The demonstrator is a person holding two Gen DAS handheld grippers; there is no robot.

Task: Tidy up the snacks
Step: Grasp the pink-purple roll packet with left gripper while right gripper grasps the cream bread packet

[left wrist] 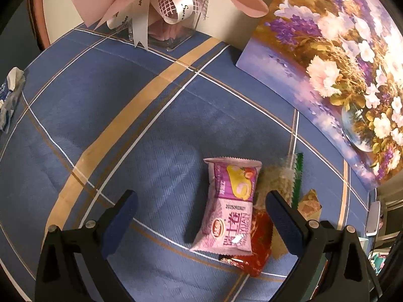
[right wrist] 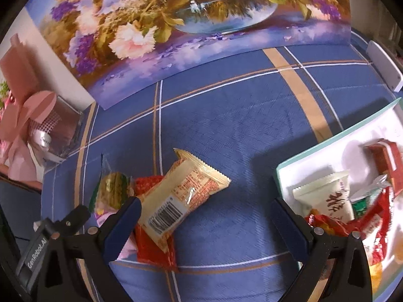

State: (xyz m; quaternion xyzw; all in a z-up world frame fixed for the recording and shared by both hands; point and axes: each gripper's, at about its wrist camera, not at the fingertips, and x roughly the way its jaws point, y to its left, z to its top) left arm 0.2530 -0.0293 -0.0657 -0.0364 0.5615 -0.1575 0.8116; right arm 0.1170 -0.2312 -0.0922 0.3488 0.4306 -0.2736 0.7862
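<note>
A small pile of snack packets lies on the blue plaid tablecloth (left wrist: pixel 105 115). In the left wrist view a pink packet (left wrist: pixel 228 209) lies on top of a red packet (left wrist: pixel 259 249), with a clear green-edged packet (left wrist: pixel 282 176) and a gold wrapper (left wrist: pixel 311 205) beside them. My left gripper (left wrist: pixel 201 222) is open, its jaws either side of the pink packet, above it. In the right wrist view a cream-yellow packet (right wrist: pixel 181 198) lies over the red packet (right wrist: pixel 151 246). My right gripper (right wrist: pixel 205 229) is open and empty, the yellow packet by its left finger. A white box (right wrist: pixel 314 156) at right holds several snacks.
A flower painting (left wrist: pixel 332 70) leans on the wall behind the table. A pink bouquet in a glass vase (left wrist: pixel 166 32) stands at the far left corner. A crumpled blue-white wrapper (left wrist: pixel 10 98) lies at the left edge. A white device (right wrist: pixel 382 63) sits at the far right.
</note>
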